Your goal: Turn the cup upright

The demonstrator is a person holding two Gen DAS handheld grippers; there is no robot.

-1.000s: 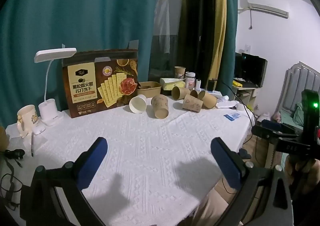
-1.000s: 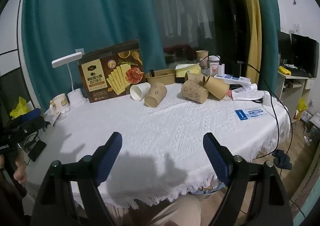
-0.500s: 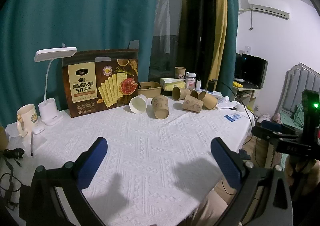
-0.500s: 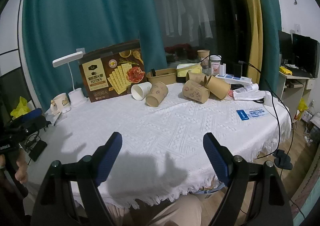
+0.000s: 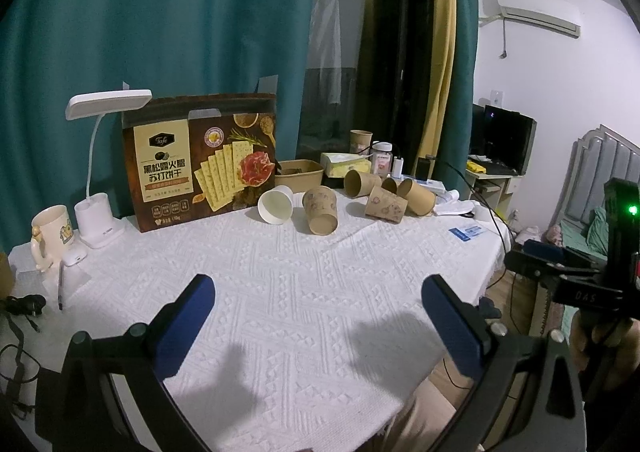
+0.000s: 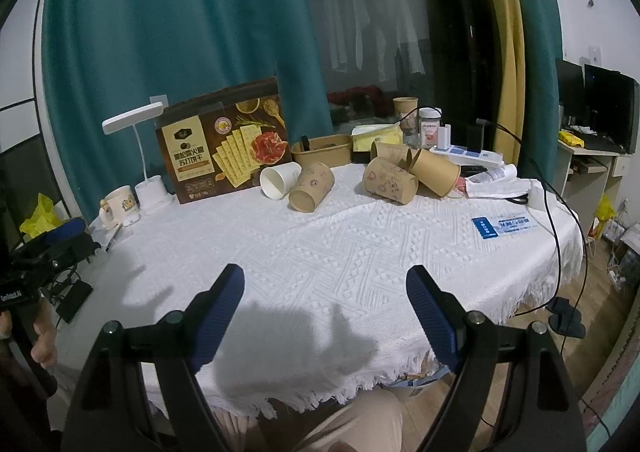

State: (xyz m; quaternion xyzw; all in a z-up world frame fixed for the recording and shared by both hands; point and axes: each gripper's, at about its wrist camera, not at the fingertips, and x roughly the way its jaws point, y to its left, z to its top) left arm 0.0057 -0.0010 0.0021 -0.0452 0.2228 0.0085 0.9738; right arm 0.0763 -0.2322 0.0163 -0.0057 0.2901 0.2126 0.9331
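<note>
Several paper cups lie on their sides at the far side of the white-clothed table (image 5: 304, 292). A white cup (image 5: 275, 204) and a printed brown cup (image 5: 320, 210) lie together; these show in the right wrist view as the white cup (image 6: 279, 180) and the brown cup (image 6: 312, 191). More brown cups (image 5: 387, 204) lie in a pile to their right, and in the right wrist view (image 6: 390, 181). My left gripper (image 5: 318, 302) is open and empty, well short of the cups. My right gripper (image 6: 325, 292) is open and empty near the table's front edge.
A cracker box (image 5: 200, 160) stands at the back left with a white desk lamp (image 5: 96, 172) and a mug (image 5: 50, 236). A brown bowl (image 5: 300, 172), a tissue box, jars and a power strip (image 6: 468, 154) crowd the back. A blue card (image 6: 502, 226) and cables lie at the right.
Both grippers have drifted slightly toward the table; the cups look a little nearer. Both stay open and nothing on the table has moved.
</note>
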